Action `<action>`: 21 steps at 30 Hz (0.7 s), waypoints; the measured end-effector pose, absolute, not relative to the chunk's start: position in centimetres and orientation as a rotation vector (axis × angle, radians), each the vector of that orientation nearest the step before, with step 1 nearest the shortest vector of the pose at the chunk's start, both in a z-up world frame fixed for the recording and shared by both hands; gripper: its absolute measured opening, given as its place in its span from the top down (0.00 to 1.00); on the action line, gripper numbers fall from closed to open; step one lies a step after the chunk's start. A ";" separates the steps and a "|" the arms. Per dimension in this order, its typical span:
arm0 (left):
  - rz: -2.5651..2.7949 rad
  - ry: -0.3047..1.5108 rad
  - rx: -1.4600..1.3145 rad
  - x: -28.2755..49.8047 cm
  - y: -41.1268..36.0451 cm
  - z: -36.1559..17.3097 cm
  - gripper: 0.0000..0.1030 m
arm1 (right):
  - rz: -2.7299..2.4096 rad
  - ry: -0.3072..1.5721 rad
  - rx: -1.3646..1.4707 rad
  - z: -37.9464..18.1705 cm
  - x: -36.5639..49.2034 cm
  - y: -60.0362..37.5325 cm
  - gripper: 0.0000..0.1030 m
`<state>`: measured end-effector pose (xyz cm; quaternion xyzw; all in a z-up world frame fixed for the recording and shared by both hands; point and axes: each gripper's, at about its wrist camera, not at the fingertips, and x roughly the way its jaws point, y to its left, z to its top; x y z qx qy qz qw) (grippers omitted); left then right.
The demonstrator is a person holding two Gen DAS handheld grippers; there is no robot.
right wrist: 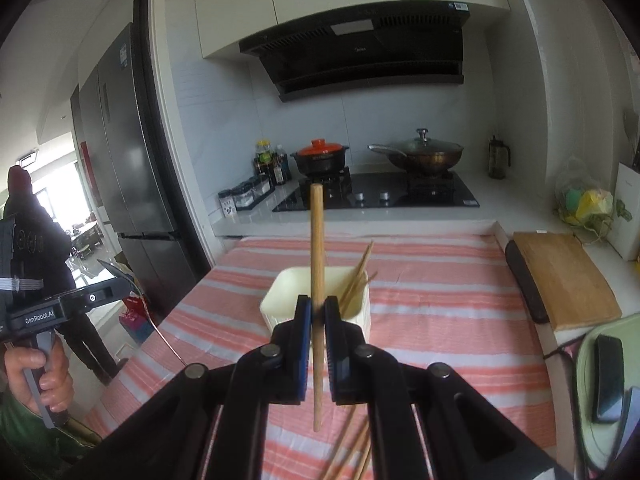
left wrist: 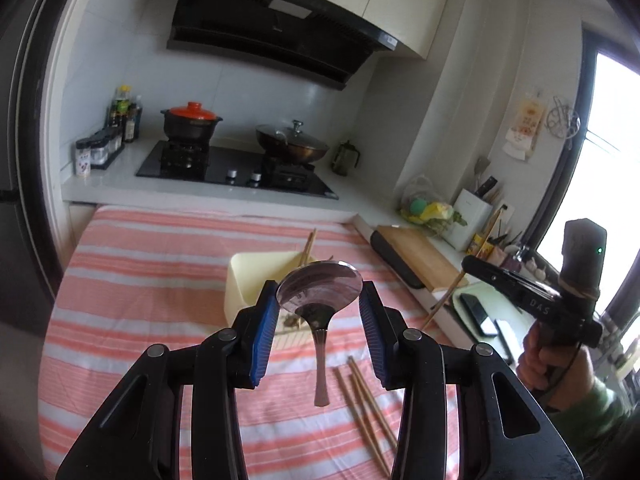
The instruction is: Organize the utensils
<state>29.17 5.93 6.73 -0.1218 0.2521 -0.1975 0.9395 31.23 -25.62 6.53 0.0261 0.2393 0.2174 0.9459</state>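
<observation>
Two utensils hang above the cream bin (right wrist: 280,300): left gripper (left wrist: 320,308) jaws wide around a spoon (left wrist: 320,292), right gripper (right wrist: 316,312) jaws clamping a chopstick (right wrist: 317,248), which likely drops in next.

In the left wrist view the spoon (left wrist: 320,300) covers part of the cream utensil box (left wrist: 256,276), and what lies inside the box is too blurred to name. The loose chopsticks (left wrist: 362,404) run behind the left tool's right finger. In the right wrist view, the held chopstick (right wrist: 317,300) is partly hidden between the blue pads (right wrist: 304,344), and the chopsticks on the cloth (right wrist: 352,456) are cut off by the bottom edge.
</observation>
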 end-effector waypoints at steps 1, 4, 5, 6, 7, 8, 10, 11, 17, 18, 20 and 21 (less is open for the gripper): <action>-0.402 0.500 -0.242 30.1 5.9 7.8 0.60 | 0.447 0.452 0.048 7.4 32.0 -25.0 0.93; -0.375 0.460 -0.212 33.5 5.4 10.3 0.60 | 0.446 0.354 0.029 9.4 34.6 -23.3 0.93; -0.365 0.448 -0.206 34.7 5.2 10.8 0.60 | 0.450 0.333 0.031 9.7 35.6 -22.9 0.93; -0.357 0.439 -0.200 36.0 4.9 11.2 0.60 | 0.450 0.313 0.033 9.8 36.7 -22.4 0.93; -0.349 0.435 -0.194 37.2 4.7 11.4 0.60 | 0.449 0.298 0.035 9.8 37.8 -22.0 0.93; -0.341 0.437 -0.187 38.5 4.4 11.3 0.60 | 0.453 0.296 0.042 9.5 39.0 -21.6 0.93; -0.327 0.462 -0.169 41.1 3.8 10.5 0.60 | 0.466 0.325 0.057 8.1 41.6 -21.0 0.93; -0.324 0.486 -0.164 42.3 3.6 9.8 0.60 | 0.465 0.360 0.060 7.0 42.9 -20.7 0.93; -0.328 0.690 -0.149 48.5 1.7 2.3 0.60 | 0.463 0.680 0.079 -1.2 50.2 -19.4 0.93; -0.323 0.720 -0.143 49.4 1.3 0.9 0.60 | 0.458 0.711 0.084 -2.3 51.1 -19.4 0.93; -0.312 0.775 -0.136 51.0 0.6 -1.4 0.60 | 0.445 0.758 0.108 -4.2 52.6 -19.5 0.93; -0.307 0.798 -0.131 51.8 0.2 -2.4 0.60 | 0.433 0.776 0.123 -5.0 53.3 -19.7 0.92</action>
